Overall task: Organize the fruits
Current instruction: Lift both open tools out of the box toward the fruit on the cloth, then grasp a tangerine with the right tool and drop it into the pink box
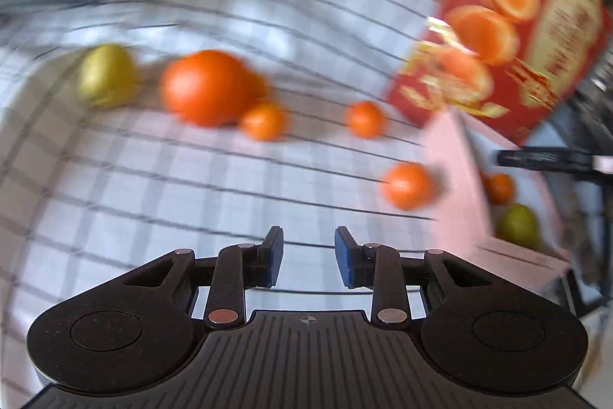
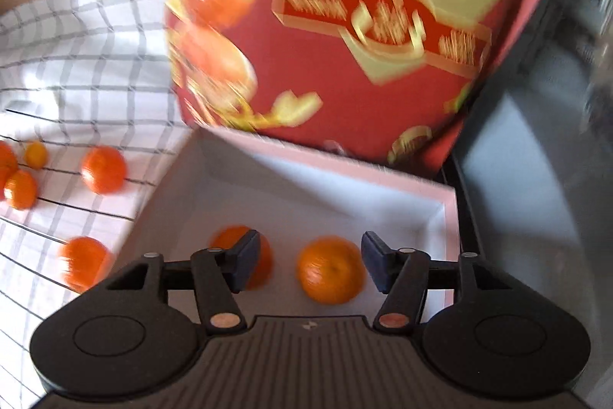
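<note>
My left gripper (image 1: 308,255) hangs open and empty over the checked cloth (image 1: 191,198). Ahead of it lie a big orange (image 1: 207,87), a yellow-green fruit (image 1: 107,75) and three small tangerines, the nearest tangerine (image 1: 406,184) by the white box (image 1: 456,179). Inside that box I see an orange fruit (image 1: 500,187) and a green one (image 1: 517,225). My right gripper (image 2: 311,265) is open over the box (image 2: 448,217). A tangerine (image 2: 330,269) lies between its fingers, with a gap on the left side. A second orange (image 2: 264,255) is half hidden behind the left finger.
The box's red printed lid (image 2: 345,64) stands up behind it. Several tangerines (image 2: 103,169) are scattered on the cloth (image 2: 76,64) left of the box. A dark grey surface (image 2: 536,179) borders the box on the right. Both views are motion-blurred.
</note>
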{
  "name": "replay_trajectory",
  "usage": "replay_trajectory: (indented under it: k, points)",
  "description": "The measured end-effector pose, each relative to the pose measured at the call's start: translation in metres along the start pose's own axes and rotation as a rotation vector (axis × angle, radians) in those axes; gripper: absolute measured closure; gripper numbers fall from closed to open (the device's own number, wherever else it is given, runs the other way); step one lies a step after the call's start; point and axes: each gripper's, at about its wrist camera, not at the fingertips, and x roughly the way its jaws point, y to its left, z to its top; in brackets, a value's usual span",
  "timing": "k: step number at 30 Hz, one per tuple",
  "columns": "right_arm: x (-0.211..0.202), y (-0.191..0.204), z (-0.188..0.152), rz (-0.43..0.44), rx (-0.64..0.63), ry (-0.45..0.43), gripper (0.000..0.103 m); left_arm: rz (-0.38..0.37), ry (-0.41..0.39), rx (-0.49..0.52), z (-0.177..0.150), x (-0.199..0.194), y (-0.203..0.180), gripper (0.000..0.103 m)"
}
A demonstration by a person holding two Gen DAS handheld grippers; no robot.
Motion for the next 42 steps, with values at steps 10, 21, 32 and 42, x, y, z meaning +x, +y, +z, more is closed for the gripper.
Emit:
replay_trajectory:
  k: [10, 21, 32, 42]
  points:
    - [-0.034, 0.085, 0.01, 0.174, -0.088, -0.073, 0.034, 0.038, -0.055, -0.061, -0.003, -0.027, 0.074, 0.07]
    - [0.028, 0.127, 0.047, 0.149, -0.014, 0.07, 0.034, -0.071, -0.059, 0.004, -0.023, -0.058, 0.099, 0.07]
    - [0.085, 0.166, 0.052, 0.066, -0.026, 0.135, 0.058, -0.019, -0.05, -0.044, -0.032, -0.071, 0.139, 0.07]
    - [-0.004, 0.178, 0.013, 0.334, -0.103, 0.062, 0.059, -0.069, -0.018, -0.04, -0.032, -0.044, 0.123, 0.07]
